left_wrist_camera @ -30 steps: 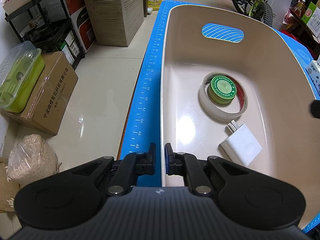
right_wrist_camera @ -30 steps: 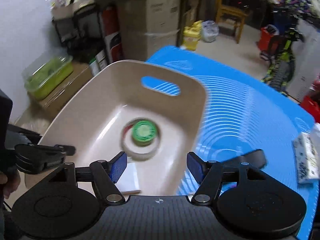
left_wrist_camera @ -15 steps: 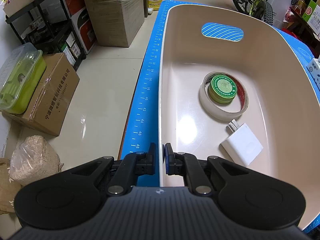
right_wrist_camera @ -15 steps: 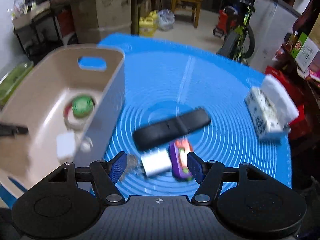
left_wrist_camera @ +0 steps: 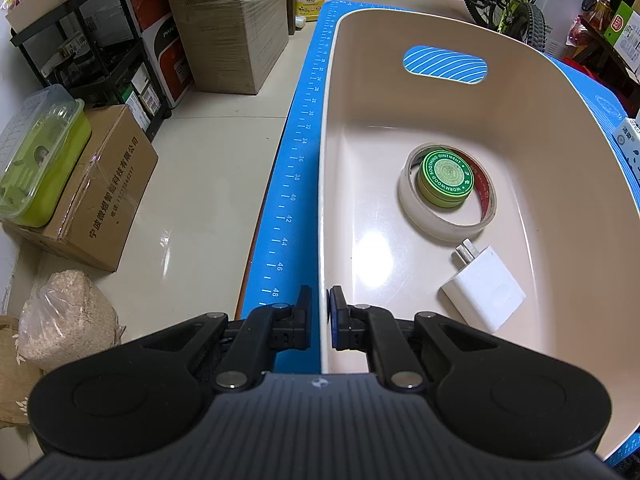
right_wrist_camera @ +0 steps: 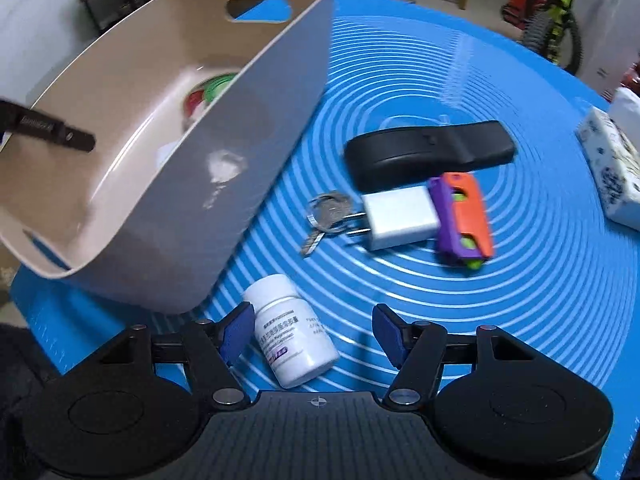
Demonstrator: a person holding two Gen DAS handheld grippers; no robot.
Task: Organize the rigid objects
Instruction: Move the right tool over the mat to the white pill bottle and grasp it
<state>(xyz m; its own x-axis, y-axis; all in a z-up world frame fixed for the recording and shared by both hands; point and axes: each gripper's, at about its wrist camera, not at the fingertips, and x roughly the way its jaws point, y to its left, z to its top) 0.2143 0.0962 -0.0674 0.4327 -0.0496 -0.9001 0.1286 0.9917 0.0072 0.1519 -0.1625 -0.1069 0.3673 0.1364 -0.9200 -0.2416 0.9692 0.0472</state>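
Right hand-held gripper point(right_wrist_camera: 314, 336) dropped; pill bottle point(right_wrist_camera: 294, 344) beside basin point(right_wrist_camera: 256, 128).

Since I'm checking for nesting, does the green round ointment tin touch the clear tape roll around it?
Cannot tell. In the left wrist view the green round ointment tin sits inside the clear tape roll, close to its far-left inner wall, with no plain gap or contact.
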